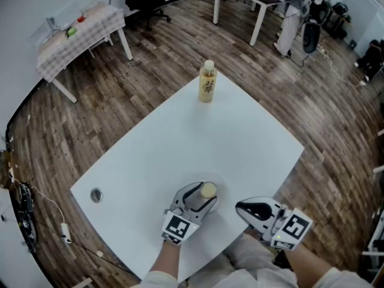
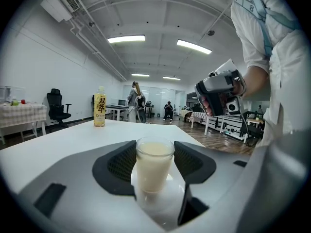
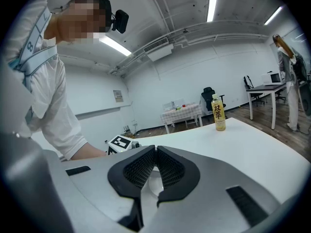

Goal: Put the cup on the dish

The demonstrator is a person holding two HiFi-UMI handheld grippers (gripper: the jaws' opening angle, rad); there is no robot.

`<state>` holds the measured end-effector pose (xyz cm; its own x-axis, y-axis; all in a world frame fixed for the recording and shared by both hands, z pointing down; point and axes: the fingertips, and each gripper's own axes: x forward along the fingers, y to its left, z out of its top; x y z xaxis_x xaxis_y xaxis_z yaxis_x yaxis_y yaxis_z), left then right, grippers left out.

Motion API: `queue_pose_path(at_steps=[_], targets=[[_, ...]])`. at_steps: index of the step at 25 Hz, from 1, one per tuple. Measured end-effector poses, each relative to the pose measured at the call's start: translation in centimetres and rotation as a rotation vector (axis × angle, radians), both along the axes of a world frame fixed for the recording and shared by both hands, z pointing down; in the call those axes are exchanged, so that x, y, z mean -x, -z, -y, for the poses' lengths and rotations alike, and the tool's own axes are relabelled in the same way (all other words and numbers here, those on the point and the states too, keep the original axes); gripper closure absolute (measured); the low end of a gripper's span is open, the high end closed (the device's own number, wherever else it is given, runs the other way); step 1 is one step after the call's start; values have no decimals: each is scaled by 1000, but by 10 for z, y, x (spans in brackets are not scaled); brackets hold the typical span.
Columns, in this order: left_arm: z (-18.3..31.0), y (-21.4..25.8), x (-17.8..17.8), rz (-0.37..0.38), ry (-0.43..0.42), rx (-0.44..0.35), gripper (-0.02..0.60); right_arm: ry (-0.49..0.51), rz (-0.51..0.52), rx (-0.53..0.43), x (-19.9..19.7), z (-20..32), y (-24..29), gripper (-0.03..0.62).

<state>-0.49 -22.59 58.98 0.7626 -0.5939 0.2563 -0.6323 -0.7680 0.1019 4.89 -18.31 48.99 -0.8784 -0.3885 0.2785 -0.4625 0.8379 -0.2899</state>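
A clear cup (image 2: pixel 154 165) full of creamy pale liquid stands upright between the jaws of my left gripper (image 2: pixel 155 161). Both dark pads touch its sides, so that gripper is shut on the cup. Under the cup lies a white dish (image 2: pixel 167 192), hard to tell apart from the white table. In the head view the cup (image 1: pixel 208 189) shows at the tip of the left gripper (image 1: pixel 201 198), near the table's front edge. My right gripper (image 1: pixel 243 208) hangs just right of it, apart from the cup. Its pads (image 3: pixel 146 165) meet with nothing between them.
A yellow tea bottle (image 1: pixel 207 81) stands at the far corner of the white table (image 1: pixel 180 143). A small round metal piece (image 1: pixel 96 194) sits near the left edge. A checked-cloth table (image 1: pixel 78 32), an office chair and desks stand on the wooden floor beyond.
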Motion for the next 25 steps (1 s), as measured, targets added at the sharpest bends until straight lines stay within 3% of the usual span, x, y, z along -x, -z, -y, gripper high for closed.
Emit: queue_pose_path(at_steps=[12, 19, 25], targets=[[-3, -1, 0, -9, -1, -10, 337, -2, 5, -6, 0, -8, 3, 560], [-2, 3, 1, -78, 31, 14, 323, -19, 16, 2, -9, -8, 1, 560], [2, 18, 3, -82, 29, -11, 298, -22, 14, 0, -9, -3, 3, 560]])
